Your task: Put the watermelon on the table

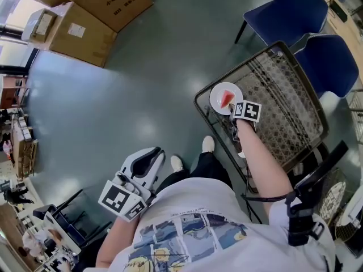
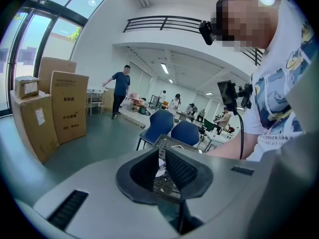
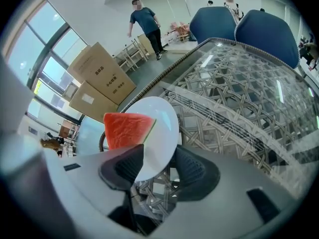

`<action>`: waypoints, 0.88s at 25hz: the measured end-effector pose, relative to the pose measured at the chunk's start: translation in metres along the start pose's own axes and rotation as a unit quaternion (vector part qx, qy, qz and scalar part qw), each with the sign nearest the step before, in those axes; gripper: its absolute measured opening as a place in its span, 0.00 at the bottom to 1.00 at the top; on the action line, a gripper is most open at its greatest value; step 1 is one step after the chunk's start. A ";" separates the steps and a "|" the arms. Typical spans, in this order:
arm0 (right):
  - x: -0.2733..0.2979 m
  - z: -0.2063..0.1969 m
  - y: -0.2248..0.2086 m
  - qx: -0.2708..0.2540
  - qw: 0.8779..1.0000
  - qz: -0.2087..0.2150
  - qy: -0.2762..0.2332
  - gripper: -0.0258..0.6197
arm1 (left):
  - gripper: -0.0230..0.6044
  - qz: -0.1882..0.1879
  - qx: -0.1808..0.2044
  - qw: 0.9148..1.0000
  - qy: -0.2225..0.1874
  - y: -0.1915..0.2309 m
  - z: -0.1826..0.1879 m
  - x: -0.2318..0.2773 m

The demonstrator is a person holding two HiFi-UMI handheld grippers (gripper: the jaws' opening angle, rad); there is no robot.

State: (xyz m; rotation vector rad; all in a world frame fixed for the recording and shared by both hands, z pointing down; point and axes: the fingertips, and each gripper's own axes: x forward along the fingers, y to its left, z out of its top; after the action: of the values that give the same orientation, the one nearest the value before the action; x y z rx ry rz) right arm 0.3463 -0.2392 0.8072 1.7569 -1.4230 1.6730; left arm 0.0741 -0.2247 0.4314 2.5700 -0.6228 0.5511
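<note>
A red watermelon slice (image 1: pixel 227 99) (image 3: pixel 127 129) with a green rind lies on a small white plate (image 1: pixel 217 102) (image 3: pixel 163 126). The plate rests on the near corner of a glass-topped rattan table (image 1: pixel 283 95) (image 3: pixel 239 98). My right gripper (image 1: pixel 233 111) (image 3: pixel 159 166) points steeply down at the plate's near edge. Its jaws stand wide apart with the plate's rim between them, and the pads do not press on it. My left gripper (image 1: pixel 152 156) (image 2: pixel 160 156) hangs low at the left beside my body, its tips nearly together and nothing in them.
Two blue chairs (image 1: pixel 289 10) (image 1: pixel 332 61) stand behind the table. Cardboard boxes (image 1: pixel 85 16) are stacked at the far left on the grey-green floor. My shoes (image 1: pixel 208 144) are close to the table's black frame. A person (image 2: pixel 119 88) stands far off.
</note>
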 end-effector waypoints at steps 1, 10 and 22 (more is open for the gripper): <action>-0.003 -0.001 -0.002 0.002 1.000 -0.001 0.000 0.31 | 0.11 -0.002 0.000 1.000 0.002 -0.001 0.001 0.000; -0.041 -0.017 -0.007 0.005 0.999 -0.014 -0.035 0.31 | 0.11 -0.044 0.018 0.999 -0.010 -0.006 0.001 -0.009; -0.155 -0.146 0.152 -0.180 0.979 0.072 -0.064 0.06 | 0.11 -0.187 0.047 0.981 -0.022 -0.002 -0.016 -0.093</action>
State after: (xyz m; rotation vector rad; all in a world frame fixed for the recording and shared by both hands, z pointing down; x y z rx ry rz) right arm 0.1711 -0.1268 0.6486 1.6116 -1.8165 1.2785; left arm -0.0061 -0.1845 0.4007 2.6999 -0.1182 0.4033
